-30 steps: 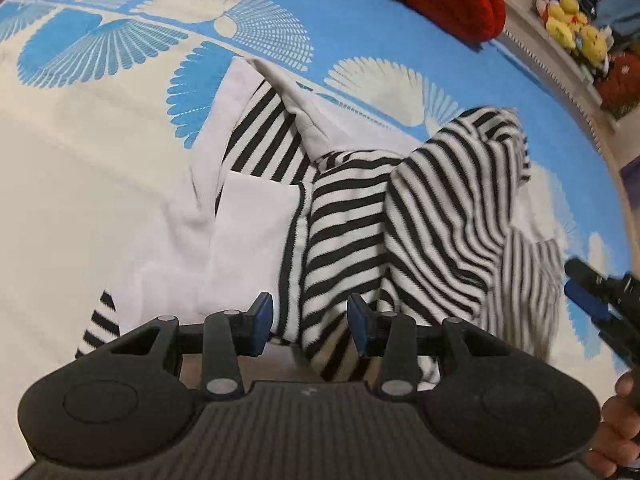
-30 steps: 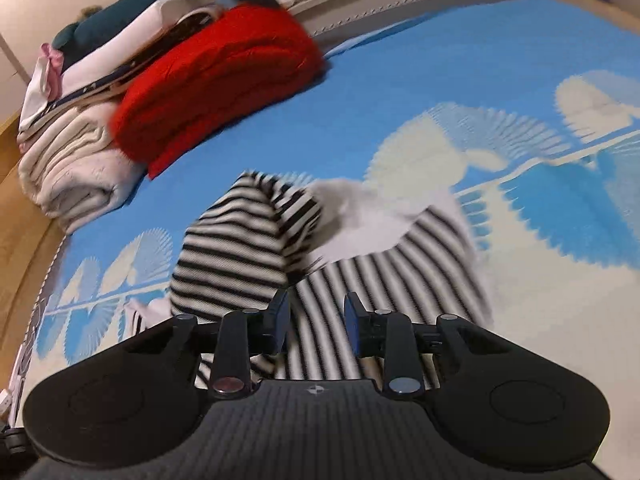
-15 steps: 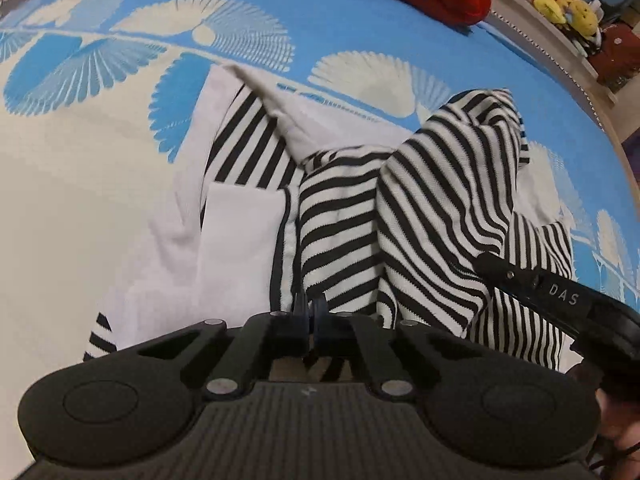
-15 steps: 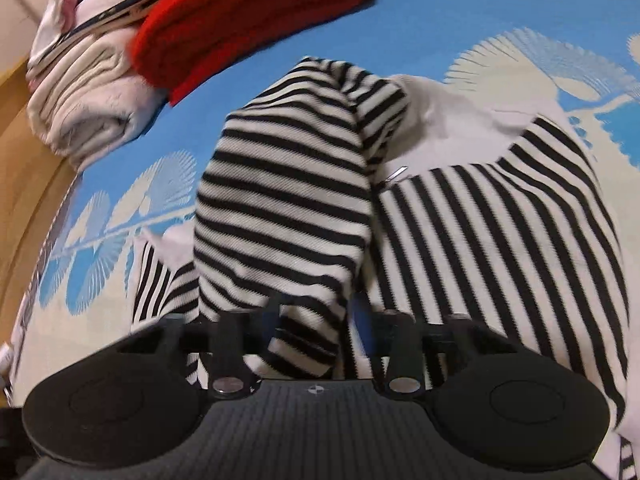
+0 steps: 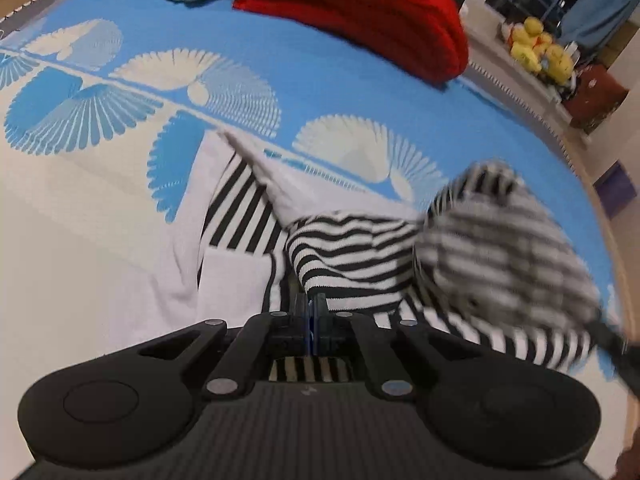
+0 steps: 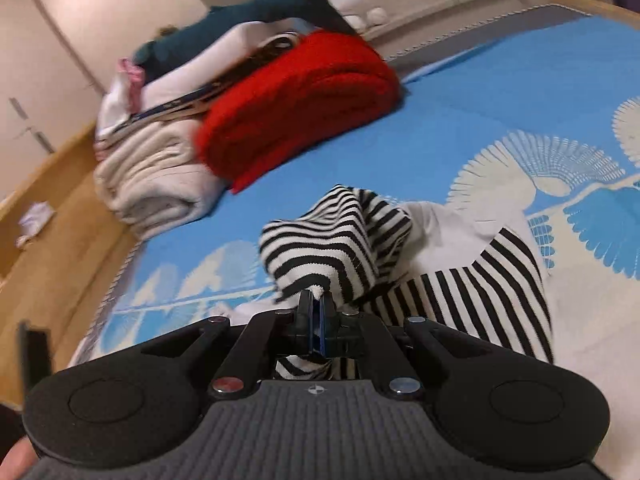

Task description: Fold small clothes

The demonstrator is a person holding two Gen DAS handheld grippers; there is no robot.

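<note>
A black-and-white striped garment [image 5: 360, 248] with white panels lies crumpled on the blue and cream bedspread [image 5: 340, 92]. My left gripper [image 5: 311, 308] is shut on its striped edge at the near side. My right gripper [image 6: 317, 312] is shut on another striped edge [image 6: 320, 256] and holds that part lifted off the bed. In the left wrist view the lifted part [image 5: 500, 248] is blurred at the right. The rest of the garment [image 6: 480, 292] lies flat to the right in the right wrist view.
A folded red knit [image 6: 296, 100] lies at the far end of the bed, beside a stack of folded white and teal clothes [image 6: 160, 160]. Yellow plush toys [image 5: 536, 48] sit on a shelf beyond the bed. A wooden bed frame [image 6: 48, 216] runs along the left.
Both grippers closed on the striped garment's edges. The right one then lifted its part up and both views pulled back from the cloth.
</note>
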